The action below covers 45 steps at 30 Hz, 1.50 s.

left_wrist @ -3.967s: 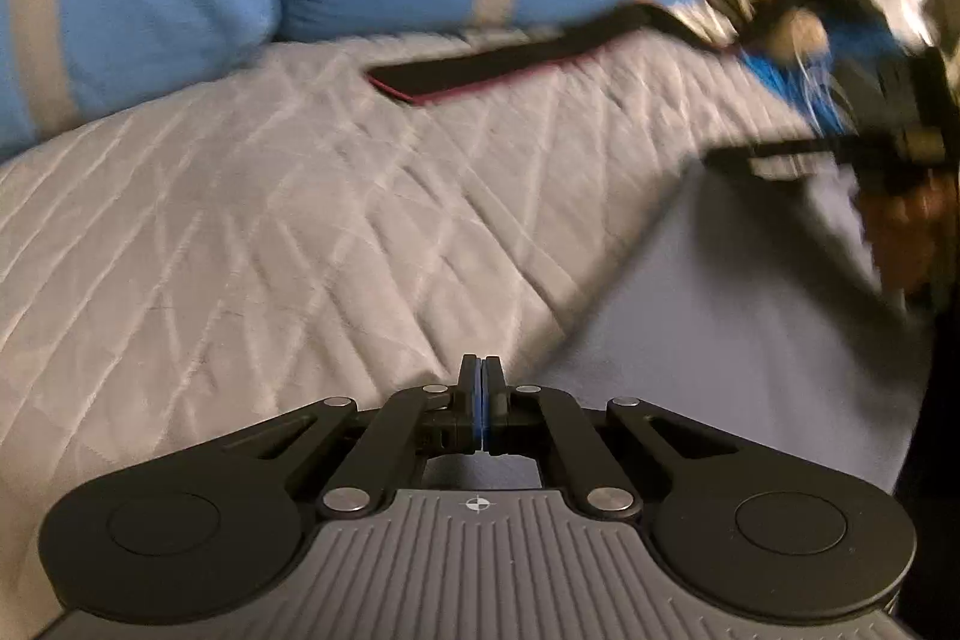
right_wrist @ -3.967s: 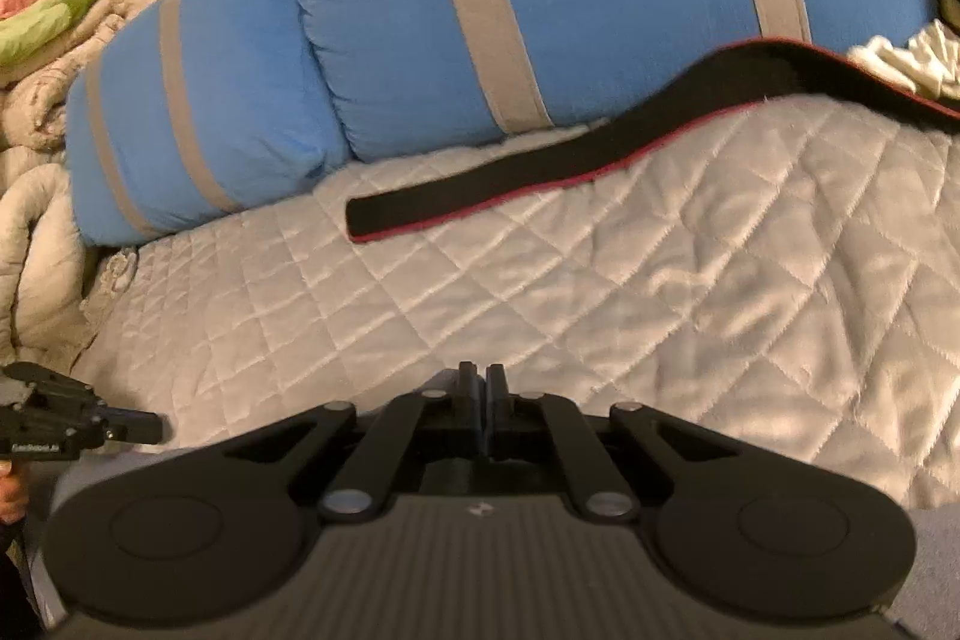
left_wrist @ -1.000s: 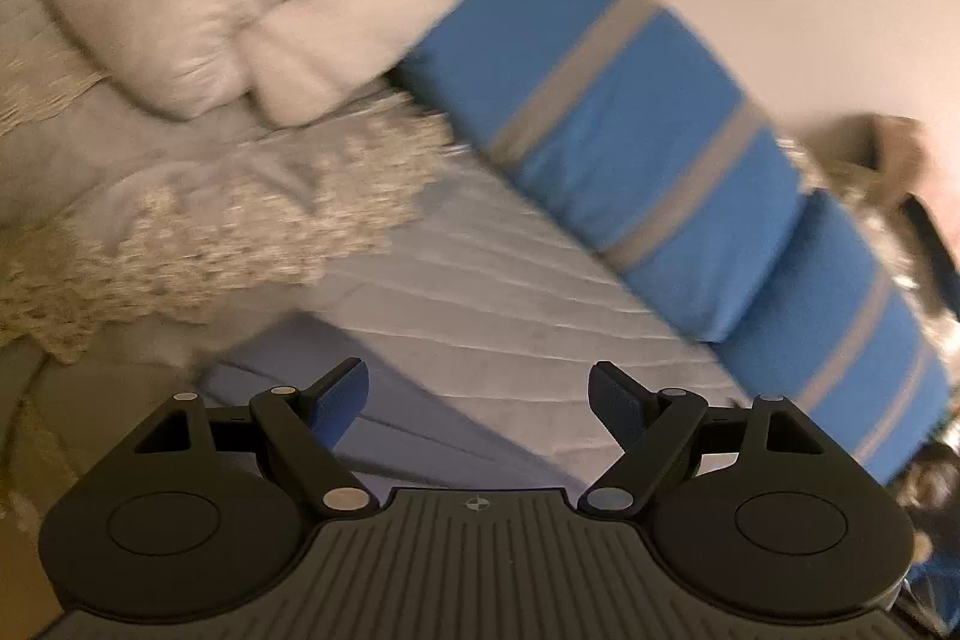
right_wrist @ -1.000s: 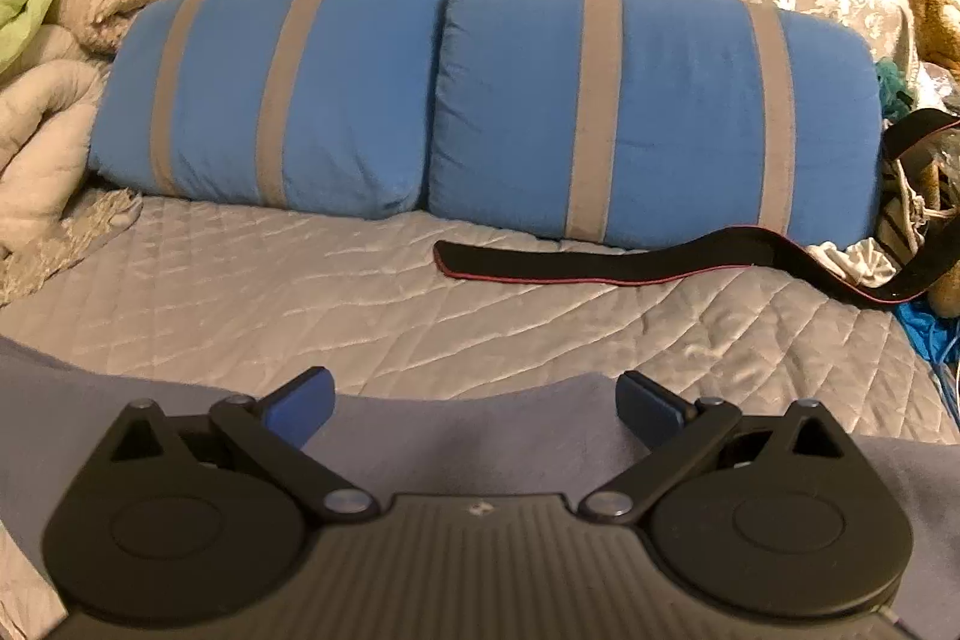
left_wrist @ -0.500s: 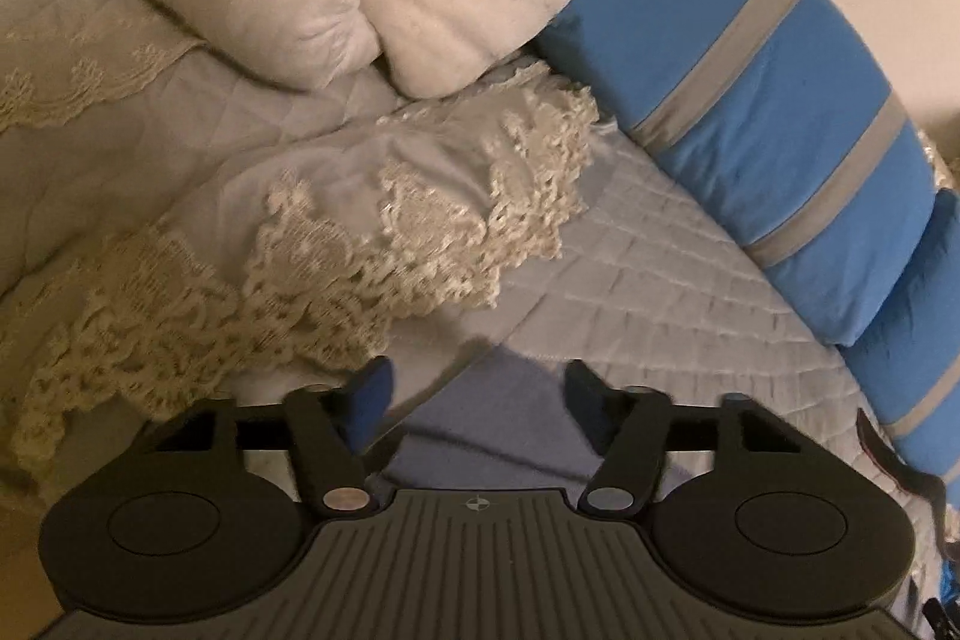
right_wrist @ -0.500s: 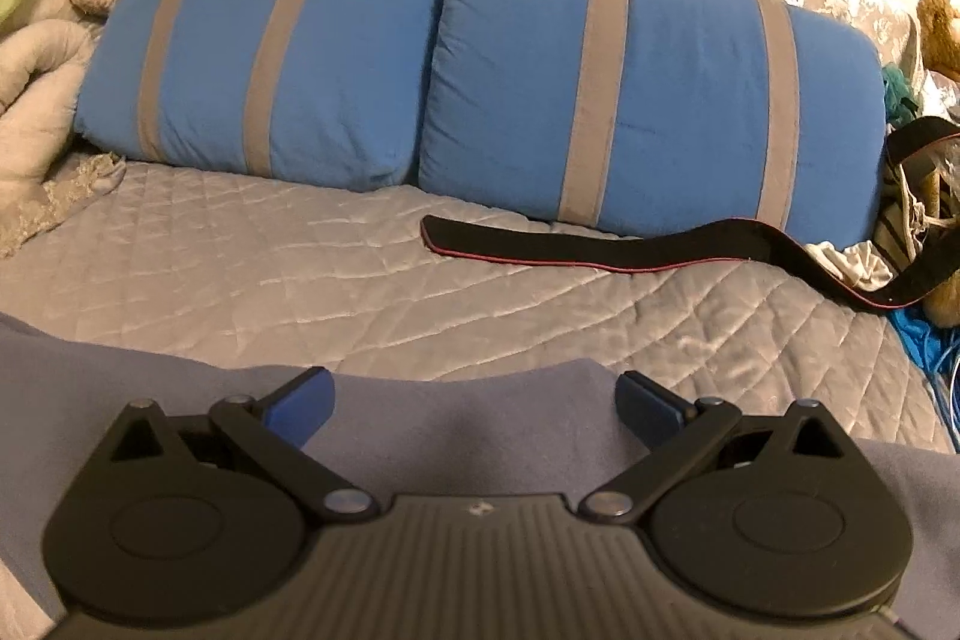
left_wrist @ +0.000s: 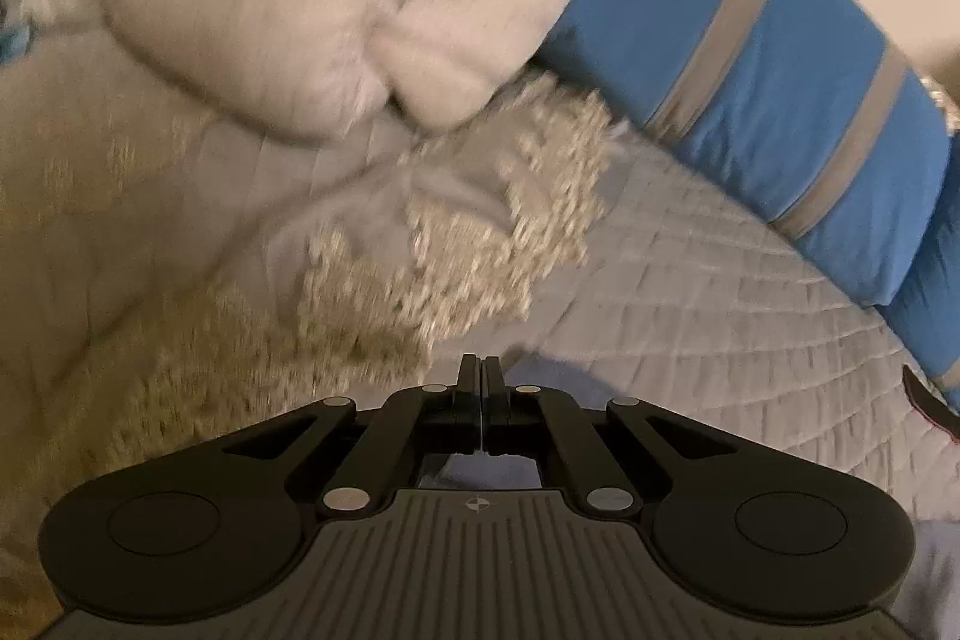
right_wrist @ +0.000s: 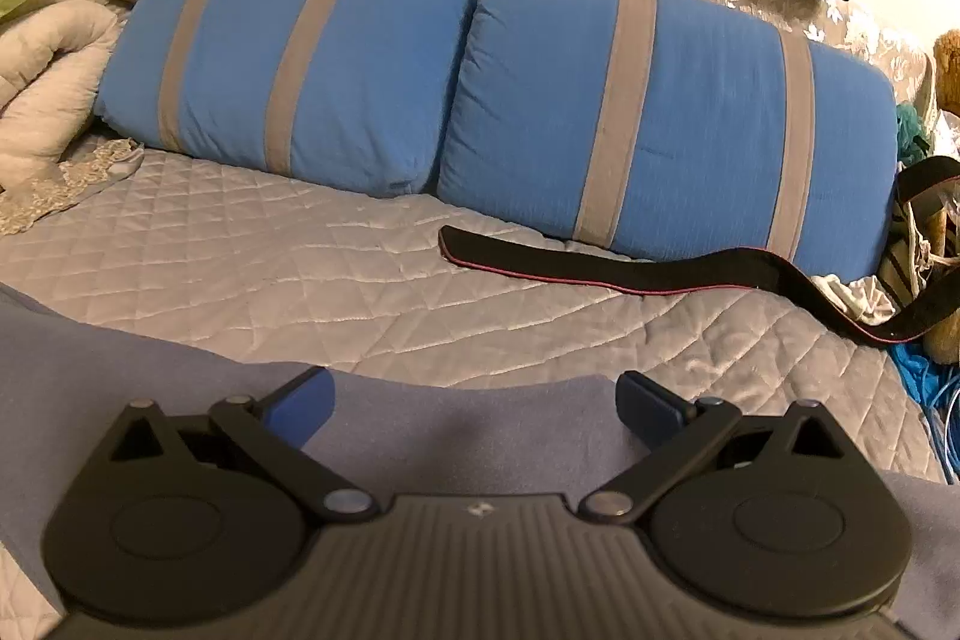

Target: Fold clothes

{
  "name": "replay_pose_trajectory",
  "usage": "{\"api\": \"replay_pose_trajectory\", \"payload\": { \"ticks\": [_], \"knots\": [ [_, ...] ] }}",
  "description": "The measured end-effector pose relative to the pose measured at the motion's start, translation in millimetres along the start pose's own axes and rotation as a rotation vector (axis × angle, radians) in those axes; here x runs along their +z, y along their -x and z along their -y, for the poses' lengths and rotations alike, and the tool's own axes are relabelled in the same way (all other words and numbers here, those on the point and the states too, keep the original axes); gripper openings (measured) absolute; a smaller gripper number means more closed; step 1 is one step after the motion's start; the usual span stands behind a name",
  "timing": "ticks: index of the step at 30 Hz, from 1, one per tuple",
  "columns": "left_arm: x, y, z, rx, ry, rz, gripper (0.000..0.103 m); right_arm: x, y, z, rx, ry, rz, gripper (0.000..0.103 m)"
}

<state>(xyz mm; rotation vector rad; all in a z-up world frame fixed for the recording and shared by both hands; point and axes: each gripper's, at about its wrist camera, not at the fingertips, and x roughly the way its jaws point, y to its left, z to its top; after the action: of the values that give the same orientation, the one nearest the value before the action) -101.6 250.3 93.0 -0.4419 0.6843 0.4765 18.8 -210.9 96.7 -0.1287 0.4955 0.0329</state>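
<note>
Item: left gripper (left_wrist: 482, 376). Jaws are brought fully together at a corner of the grey-blue garment (left_wrist: 552, 388); the cloth is seen directly under and just ahead of the tips, but whether a fold of it is pinched between the pads cannot be told, as the contact is hidden by the linkage. The view is blurred.

Item: right gripper (right_wrist: 477, 400). Jaws are held wide apart, the blue pads (right_wrist: 303, 412) poised above the garment's (right_wrist: 468, 430) far edge, nothing clamped. The placement is judged to be a readying for a second grasp along the same hem, so that the cloth may be lifted by two points and folded over.

Item: garment. Laid flat beneath both tools, extending toward the person and to either side of the right tool.

Item: quilted grey bedspread (right_wrist: 300, 274). Found beyond the garment, serving as the folding surface.

Item: black strap (right_wrist: 630, 274). Laid ahead and right of the right tool, well apart from the garment.

Item: two blue striped pillows (right_wrist: 660, 118). Set farther back against the wall.

Item: lace-edged cover (left_wrist: 420, 250) and cream comforter (left_wrist: 288, 10). Heaped ahead and left of the left tool.
</note>
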Motion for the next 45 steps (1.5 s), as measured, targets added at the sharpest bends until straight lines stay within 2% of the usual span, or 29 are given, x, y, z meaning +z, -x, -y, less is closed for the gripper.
{"api": "replay_pose_trajectory", "payload": {
  "ticks": [3,4,5,7,8,13,19,24,33,37,45],
  "knots": [
    [3,-1,1,0.068,0.007,-0.015,0.004,0,0,-1,-0.003,0.007,0.002,0.103],
    [4,-4,0,0.075,0.013,-0.037,0.012,0,0,-1,-0.005,0.009,0.002,0.103],
    [4,-6,-1,0.078,0.022,-0.057,0.028,0,0,-1,-0.003,0.008,0.003,0.103],
    [3,-8,-7,0.050,0.057,-0.074,0.038,1,1,-1,0.000,0.008,0.005,0.103],
    [3,-9,-10,0.038,0.071,-0.082,0.038,1,1,-1,0.002,0.009,0.007,0.103],
    [-2,-14,-15,0.020,0.099,-0.121,0.037,1,1,-1,0.004,0.012,0.008,0.103],
    [-6,-17,-9,-0.018,0.080,-0.155,0.001,0,2,-1,0.005,0.013,0.009,0.103],
    [-4,-1,1,0.016,0.004,-0.041,0.000,1,2,-2,0.005,0.013,0.011,0.103],
    [13,19,31,-0.030,-0.077,0.140,0.000,3,2,-5,0.008,0.023,0.015,0.103],
    [17,14,51,-0.029,-0.140,0.176,0.000,2,1,-5,0.007,0.025,0.012,0.103],
    [23,-12,59,0.010,-0.180,0.154,0.000,1,-1,-4,0.006,0.024,0.005,0.103]
  ]
}}
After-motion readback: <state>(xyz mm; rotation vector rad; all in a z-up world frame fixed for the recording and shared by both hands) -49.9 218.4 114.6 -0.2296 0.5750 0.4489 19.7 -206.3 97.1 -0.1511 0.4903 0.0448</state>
